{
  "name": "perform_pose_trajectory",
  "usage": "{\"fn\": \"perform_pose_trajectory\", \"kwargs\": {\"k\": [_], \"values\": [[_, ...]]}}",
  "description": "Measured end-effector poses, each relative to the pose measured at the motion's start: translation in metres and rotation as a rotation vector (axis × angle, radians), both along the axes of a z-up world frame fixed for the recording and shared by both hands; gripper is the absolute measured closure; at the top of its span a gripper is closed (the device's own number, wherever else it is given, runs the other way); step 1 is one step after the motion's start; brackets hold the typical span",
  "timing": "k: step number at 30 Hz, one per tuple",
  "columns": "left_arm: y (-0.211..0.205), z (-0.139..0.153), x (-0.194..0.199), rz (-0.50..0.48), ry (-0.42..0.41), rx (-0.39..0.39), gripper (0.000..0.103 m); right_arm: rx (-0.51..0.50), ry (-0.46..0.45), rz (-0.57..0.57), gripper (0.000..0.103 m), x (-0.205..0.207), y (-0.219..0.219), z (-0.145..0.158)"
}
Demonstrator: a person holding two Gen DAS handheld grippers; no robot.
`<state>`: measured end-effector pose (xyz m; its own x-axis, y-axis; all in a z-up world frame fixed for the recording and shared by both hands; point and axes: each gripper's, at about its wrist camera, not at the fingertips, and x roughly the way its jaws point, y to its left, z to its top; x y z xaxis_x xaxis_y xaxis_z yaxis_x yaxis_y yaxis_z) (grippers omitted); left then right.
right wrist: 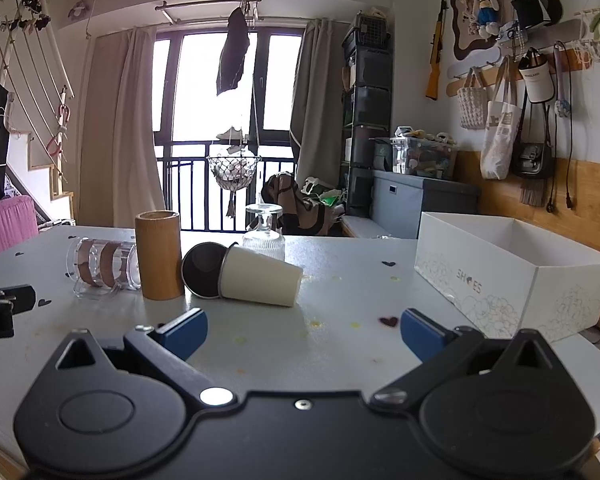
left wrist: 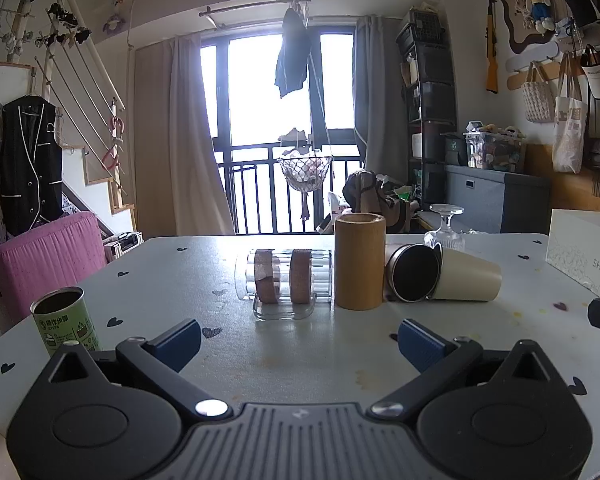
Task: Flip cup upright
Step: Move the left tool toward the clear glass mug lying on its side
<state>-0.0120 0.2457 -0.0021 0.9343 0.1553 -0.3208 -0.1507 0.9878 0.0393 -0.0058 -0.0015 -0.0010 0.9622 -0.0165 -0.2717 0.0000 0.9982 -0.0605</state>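
A cream paper cup (left wrist: 466, 276) (right wrist: 260, 276) lies on its side on the table, mouth to the left. A dark metal cup (left wrist: 414, 272) (right wrist: 204, 270) lies on its side against it. A bamboo cup (left wrist: 359, 260) (right wrist: 158, 254) stands upright to their left. A clear glass with cork bands (left wrist: 284, 276) (right wrist: 100, 266) lies on its side further left. A stemmed glass (left wrist: 446, 228) (right wrist: 264, 232) stands upside down behind. My left gripper (left wrist: 300, 340) is open and empty, short of the cups. My right gripper (right wrist: 304, 334) is open and empty, in front of the paper cup.
A green tin can (left wrist: 66, 320) stands upright at the table's near left. A white open shoe box (right wrist: 512, 272) (left wrist: 584, 252) sits on the table's right side. The grey table (left wrist: 300, 360) has small heart marks and stains. The left gripper's body (right wrist: 0, 308) shows at the left edge.
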Motion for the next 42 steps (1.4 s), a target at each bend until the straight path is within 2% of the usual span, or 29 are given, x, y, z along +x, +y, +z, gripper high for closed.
{"fn": "perform_pose_trajectory", "kwargs": {"k": [42], "values": [[0.001,0.0001,0.0093,-0.004,0.029,-0.012,0.0,-0.025,0.01,-0.02,0.0,0.0,-0.0041,-0.004]]}}
